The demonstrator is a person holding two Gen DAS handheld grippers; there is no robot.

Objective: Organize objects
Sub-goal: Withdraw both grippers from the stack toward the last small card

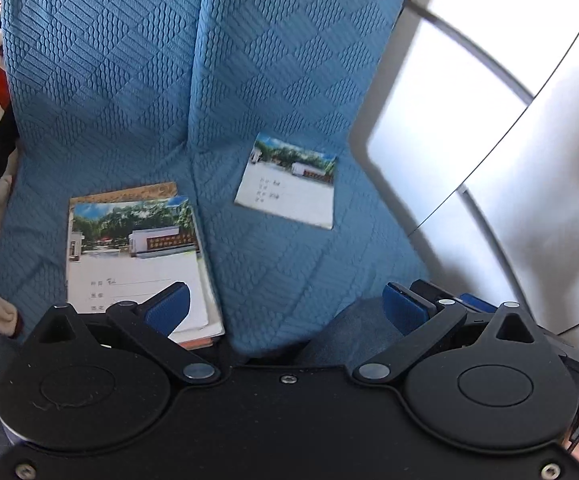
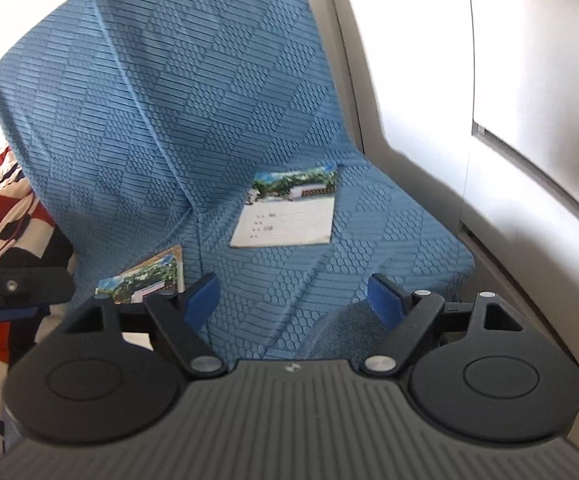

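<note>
On a sofa point(image 1: 129, 80) draped in a blue quilted cover, two sets of notebooks lie apart. Toward the left, a small stack of notebooks point(image 1: 137, 256) sits on the seat; the top one has a photo of trees and a low white building across its upper part and ruled lines with handwriting below, and the corner of an orange-brown cover shows from beneath it at the back. To the right, across the fold where two cushions meet, a single notebook point(image 1: 289, 184) with the same photo cover lies against the foot of the backrest. It is slightly tilted and well apart from the stack.

Seen from its own camera, the left gripper point(image 1: 285, 304) hangs over the front of the seat with its blue-padded fingers point(image 1: 169, 308) spread wide and nothing between them. Its left finger overlaps the lower corner of the stack in the picture; whether it touches the paper cannot be told.

The right gripper point(image 2: 293, 300) also stands wide and empty, its fingers point(image 2: 385, 300) framing bare blue cover, with the single notebook point(image 2: 289, 216) farther ahead and the stack point(image 2: 145, 280) partly hidden behind its left finger. A part of the left gripper shows at the left edge of that view.

Striped red, white and black fabric point(image 2: 5, 216) lies bunched at the left end of the sofa. A pale wall panel point(image 1: 489, 120) runs along the right.
</note>
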